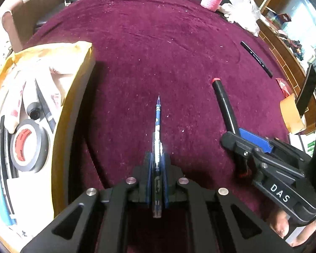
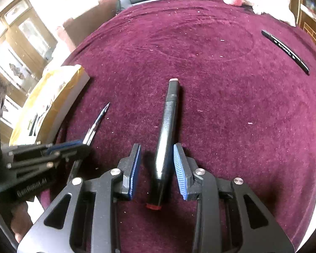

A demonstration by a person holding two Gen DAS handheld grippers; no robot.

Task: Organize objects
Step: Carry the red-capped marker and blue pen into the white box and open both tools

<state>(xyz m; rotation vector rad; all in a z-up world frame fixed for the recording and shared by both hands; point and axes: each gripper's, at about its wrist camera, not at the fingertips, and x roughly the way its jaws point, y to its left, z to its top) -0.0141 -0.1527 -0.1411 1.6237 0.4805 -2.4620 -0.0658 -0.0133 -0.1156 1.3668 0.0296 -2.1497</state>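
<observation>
1. Nearest to me, the left gripper (image 1: 157, 164) is clamping a clear-barrelled blue pen (image 1: 158, 139) between its blue pads, fingers pressed together on the barrel. The pen is running straight away along the fingers, its long axis near-to-far, fine tip pointing to the far side and its blunt end tucked back toward the handle.
2. Just to the right, the right gripper (image 2: 157, 166) is standing with its fingers apart, one either side of a black marker (image 2: 165, 143) lying on the maroon cloth (image 2: 221, 105); neither pad looks to be touching it.
3. The marker's long axis is also running near-to-far, red end cap near, pinkish cap far, leaning slightly right.
4. To do this well, I would judge the right gripper should be centring on the barrel and closing squarely across it, so it is not rolling or pivoting out.
5. On the left, an open cardboard box (image 1: 73, 97) is holding tape (image 1: 27, 147) and gloves; it looks the likely home for both, carried in level and lengthwise.
6. Far right, a slim black pen (image 2: 285, 51) is lying diagonally, well apart.
</observation>
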